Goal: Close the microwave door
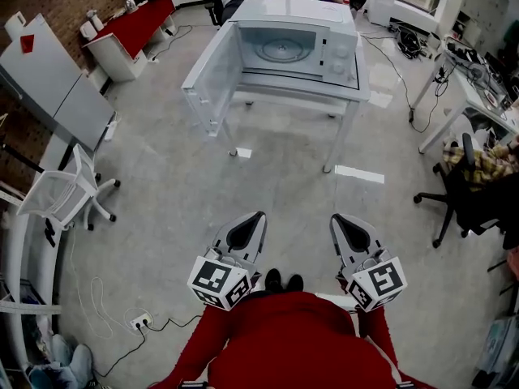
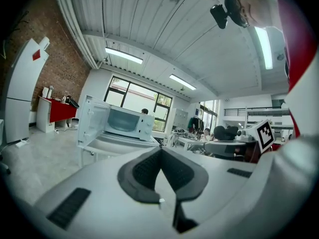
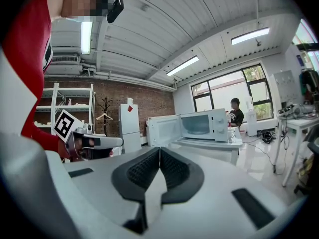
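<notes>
The microwave (image 1: 300, 45) stands on a white surface (image 1: 354, 96) at the far middle of the room, with its front turned to the near side. Its door (image 1: 215, 75) is hinged on the left and stands wide open. It swings out toward the near left, past the surface's edge. The cavity is in plain sight with the round turntable (image 1: 284, 51) lying in it, and two knobs (image 1: 340, 55) sit on the panel at the right of the front.

The left tool (image 1: 259, 215) and the right tool (image 1: 336, 218) are held side by side close to the person's body. They are well apart from the microwave, with a stretch of grey floor (image 1: 276, 173) between. Both point toward the far side, and neither touches the door.

In the left gripper view the two dark pads meet at their tips, so that tool is closed with nothing between them. The open microwave shows beyond, to the left of the jaw line. In the right gripper view the pads also press together and hold nothing. There the microwave sits above and to the right of the jaws, and the left tool's marker cube (image 3: 65, 125) shows at the left.

The person wears red sleeves (image 1: 203, 339), and dark shoes (image 1: 282, 281) show between the tools. A white chair (image 1: 65, 194) stands at the left and a black office chair (image 1: 458, 197) at the right. A red-topped table (image 1: 139, 23) is at the far left, and a power strip (image 1: 140, 322) lies on the floor at the near left.
</notes>
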Demonstrator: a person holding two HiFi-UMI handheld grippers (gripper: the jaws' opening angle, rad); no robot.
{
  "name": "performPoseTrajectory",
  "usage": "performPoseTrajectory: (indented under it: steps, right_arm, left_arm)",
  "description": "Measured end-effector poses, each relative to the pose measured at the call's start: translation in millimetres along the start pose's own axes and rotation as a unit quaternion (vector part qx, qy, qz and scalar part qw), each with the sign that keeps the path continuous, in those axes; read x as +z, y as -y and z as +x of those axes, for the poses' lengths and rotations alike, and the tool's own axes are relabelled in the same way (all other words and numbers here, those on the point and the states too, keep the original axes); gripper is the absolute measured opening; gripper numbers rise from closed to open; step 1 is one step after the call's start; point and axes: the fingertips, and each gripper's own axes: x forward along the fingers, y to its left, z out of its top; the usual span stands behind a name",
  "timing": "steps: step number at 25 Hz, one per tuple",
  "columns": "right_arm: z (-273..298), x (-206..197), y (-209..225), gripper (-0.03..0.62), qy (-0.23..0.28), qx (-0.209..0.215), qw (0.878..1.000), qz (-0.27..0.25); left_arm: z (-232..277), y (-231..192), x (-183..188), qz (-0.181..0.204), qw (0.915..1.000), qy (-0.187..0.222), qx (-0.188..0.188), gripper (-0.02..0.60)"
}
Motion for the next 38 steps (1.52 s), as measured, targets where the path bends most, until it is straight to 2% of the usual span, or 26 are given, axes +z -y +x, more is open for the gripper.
performPoseTrajectory:
  steps: [6, 10, 14, 19, 27, 32, 38]
  right_arm:
    - [8, 4, 4, 0.014, 0.008, -0.014, 1.000, 0.005]
    - [16, 9, 7, 0.014, 0.013, -0.027, 1.000, -0.001]
    - [20, 15, 17, 0.014, 0.013, -0.051, 0.999, -0.014]
    - [36, 21, 36, 0.014, 0.002, -0.064, 0.997, -0.033]
    - [89, 41, 72, 0.014, 0.010, -0.052, 0.998, -0.031]
    - [118, 47, 101, 0.014, 0.011, -0.030, 0.999, -0.021]
    - [141, 53, 152, 0.014, -0.001, -0.027, 1.000, -0.001]
  left_arm:
    - [-3, -25, 0, -0.008, 0.9999, 0.005, 0.013, 0.009]
    - [-7, -74, 10, 0.008, 0.9982, 0.018, 0.057, 0.009]
    - [-6, -134, 29, 0.034, 0.9930, 0.027, 0.110, 0.016]
    - [10, -193, 45, 0.046, 0.9857, 0.019, 0.161, 0.180]
    - [43, -252, 60, 0.018, 0.9824, 0.014, 0.186, 0.287]
    - [77, -295, 70, -0.008, 0.9796, 0.013, 0.200, 0.291]
    - [110, -320, 69, -0.005, 0.9810, -0.022, 0.193, 0.291]
